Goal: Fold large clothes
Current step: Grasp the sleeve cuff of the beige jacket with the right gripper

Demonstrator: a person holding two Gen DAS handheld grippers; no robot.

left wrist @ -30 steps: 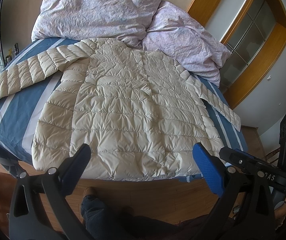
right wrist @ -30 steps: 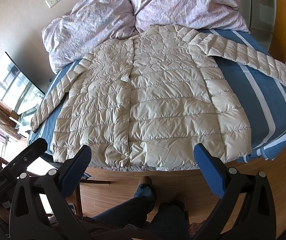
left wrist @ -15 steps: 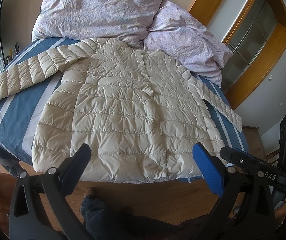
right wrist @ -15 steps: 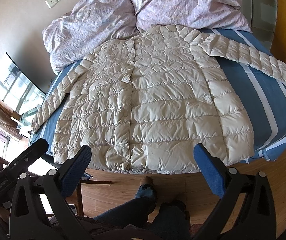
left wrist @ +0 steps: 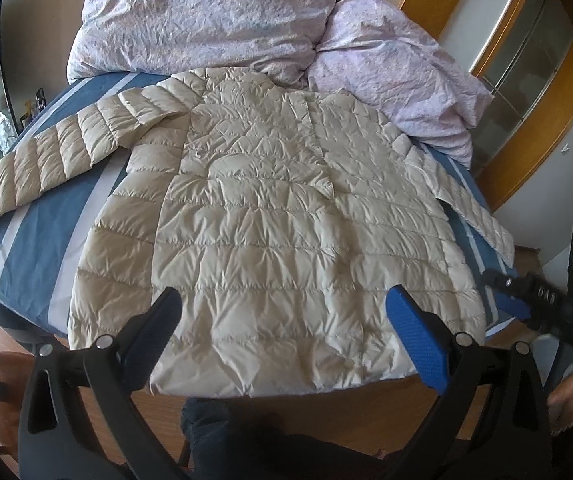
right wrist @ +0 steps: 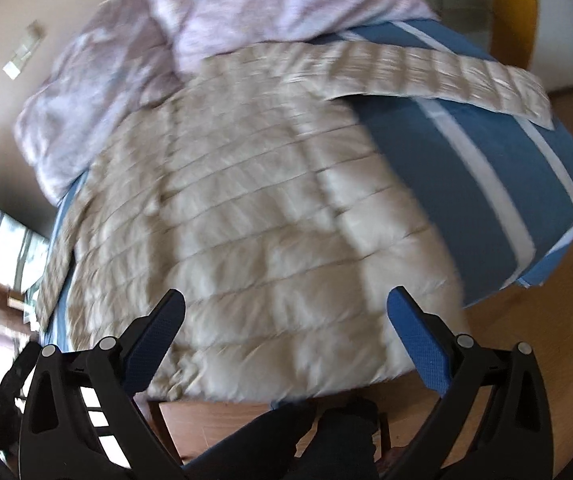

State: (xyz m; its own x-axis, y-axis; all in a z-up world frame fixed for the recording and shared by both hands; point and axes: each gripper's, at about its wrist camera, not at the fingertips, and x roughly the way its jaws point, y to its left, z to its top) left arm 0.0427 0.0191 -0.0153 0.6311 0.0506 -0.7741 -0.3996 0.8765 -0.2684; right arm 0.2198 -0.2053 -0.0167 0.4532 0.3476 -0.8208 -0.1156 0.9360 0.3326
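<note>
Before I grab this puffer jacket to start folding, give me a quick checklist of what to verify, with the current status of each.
1. Jacket spread flat on the bed: ok, body open and smooth.
2. Both sleeves laid out: ok, one sleeve stretches sideways, the other sleeve lies along the far side.
3. Left gripper open and empty: ok, jaws wide apart over the hem.
4. Right gripper open and empty: ok, jaws wide apart.
5. Right wrist view steady enough to aim: not ok, heavily motion blurred.
6. Hem fully supported: cannot tell; it reaches the bed's near edge, overhang unclear.
7. Pillows clear of the collar: not ok, they touch it.
</note>
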